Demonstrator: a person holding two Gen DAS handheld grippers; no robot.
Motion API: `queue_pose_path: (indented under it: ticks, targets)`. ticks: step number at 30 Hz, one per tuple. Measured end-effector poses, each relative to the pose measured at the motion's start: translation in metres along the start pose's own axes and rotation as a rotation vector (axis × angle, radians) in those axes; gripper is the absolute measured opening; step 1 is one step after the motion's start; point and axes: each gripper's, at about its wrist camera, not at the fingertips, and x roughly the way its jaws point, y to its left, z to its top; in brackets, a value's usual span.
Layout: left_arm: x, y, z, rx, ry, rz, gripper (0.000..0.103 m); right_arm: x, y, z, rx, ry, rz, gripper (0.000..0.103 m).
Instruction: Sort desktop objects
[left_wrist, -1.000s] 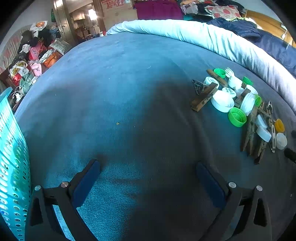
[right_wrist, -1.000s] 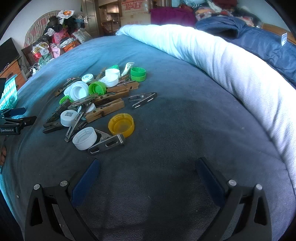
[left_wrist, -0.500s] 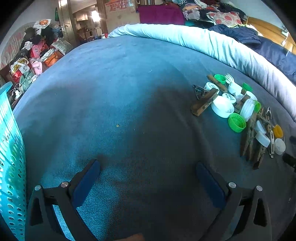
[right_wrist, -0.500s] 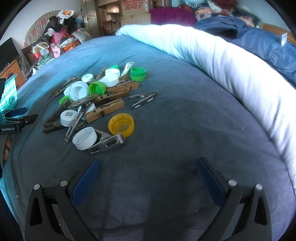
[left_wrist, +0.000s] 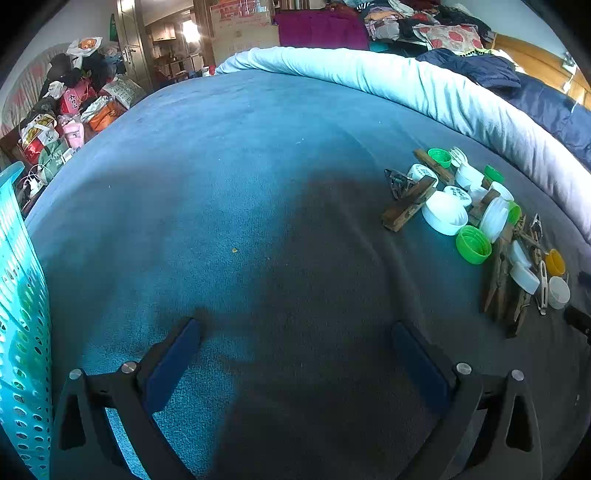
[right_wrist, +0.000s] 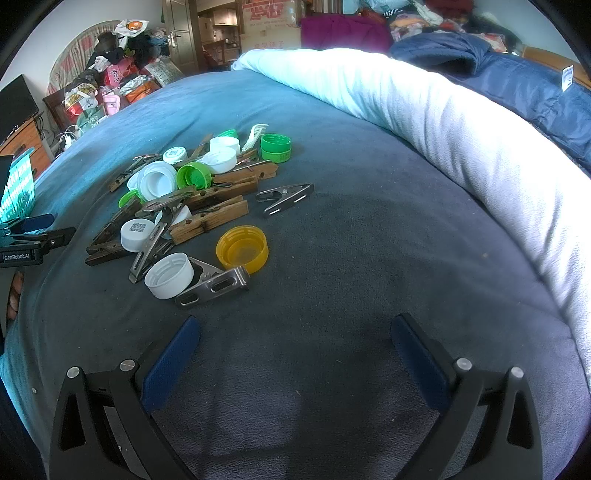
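Blue-grey plush covers the bed (right_wrist: 369, 229) on which everything lies, and along its far side runs a rolled white blanket (right_wrist: 461, 140) with a dark navy quilt (right_wrist: 517, 81) behind it.

We hold our right claw (right_wrist: 295, 350) wide open and empty just above the cover, its blue pads (right_wrist: 170, 365) well apart. Just ahead and to its left lies the pile of small things. Nearest are a white bottle cap (right_wrist: 169, 275) lying against a steel clip (right_wrist: 212, 286), and a yellow cap (right_wrist: 242, 248) beside them, open side up. Behind these we see wooden clothespins (right_wrist: 210, 221), another metal clip (right_wrist: 284, 195) set a little apart to the right, a white cap with a printed code (right_wrist: 137, 229), green caps (right_wrist: 194, 175) and a further green cap (right_wrist: 276, 147) at the back, near a small white plastic fork (right_wrist: 255, 133).

Our left claw (left_wrist: 295, 354) is likewise open and holds nothing, hovering over bare cover well to the left of the pile; in its view the heap sits far right, with a green cap (left_wrist: 473, 244) and a wooden clothespin (left_wrist: 408, 203) closest. A turquoise perforated basket (left_wrist: 22, 332) stands at that claw's left edge. In the right wrist view the left claw shows at the left border, beside the pile.
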Motion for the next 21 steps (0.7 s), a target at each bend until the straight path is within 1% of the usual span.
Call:
queue_pose_path:
  ticks: [9, 21]
  targets:
    - [-0.0023, -0.0019, -0.0024, 0.0, -0.002, 0.0, 0.103, 0.0002, 0.0, -0.0004, 0.0, 0.0, 0.0, 0.103]
    - [0.0013, -0.0044, 0.0026, -0.004, -0.004, -0.01, 0.103, 0.0002, 0.0, -0.0005, 0.0, 0.0, 0.0, 0.103]
